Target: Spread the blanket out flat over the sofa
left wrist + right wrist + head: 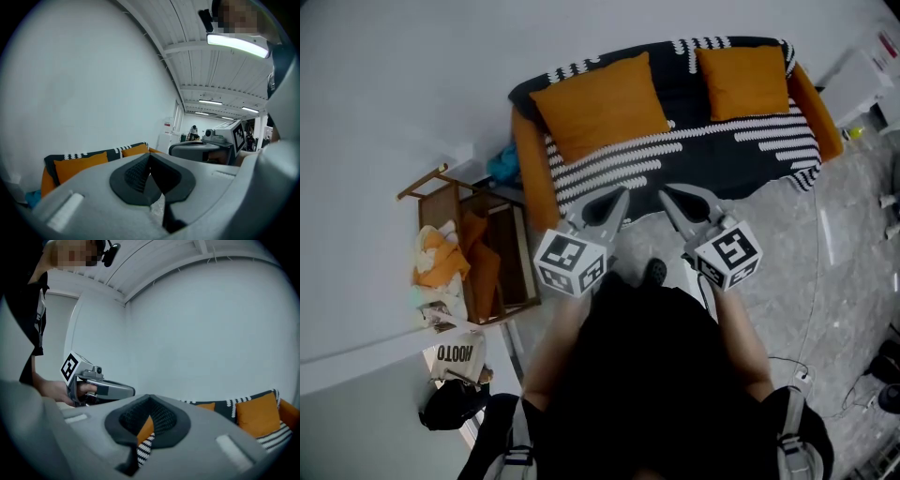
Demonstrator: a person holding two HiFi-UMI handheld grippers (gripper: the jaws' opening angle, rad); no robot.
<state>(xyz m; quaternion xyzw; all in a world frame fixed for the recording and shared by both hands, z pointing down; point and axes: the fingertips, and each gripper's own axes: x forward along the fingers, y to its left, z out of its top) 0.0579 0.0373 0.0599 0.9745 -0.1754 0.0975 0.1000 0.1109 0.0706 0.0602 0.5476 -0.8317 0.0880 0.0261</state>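
Head view first. The blanket [712, 150] lies over the sofa [528, 169] from the top of the backrest down across the seat. Its striped hem falls over the sofa's front edge. Two orange cushions [600, 103] sit on top of it against the backrest. The left gripper [623, 193] and right gripper [664, 194] hover side by side in front of the sofa's front edge. They are near the hem but clear of it, with their noses pointed at the seat.

By my read the spread is nearly or fully done. If any tidy-up is left, do it along the front hem. Pinch the hem at two spots well apart and draw it evenly toward the front edge, low enough that the cushions don't shift.

Left gripper view: the pads [133, 176] are pressed together with nothing between them. The blanket shows only as a dark band with white marks along the backrest's top edge, beyond the tips and off to the left. The other gripper hangs to the right.

Right gripper view: these pads [164, 420] are also closed on nothing. Through the gap below them there's a sliver of orange sofa and striped blanket, behind the jaws rather than in them. More of the blanket runs off toward the sofa's right end.
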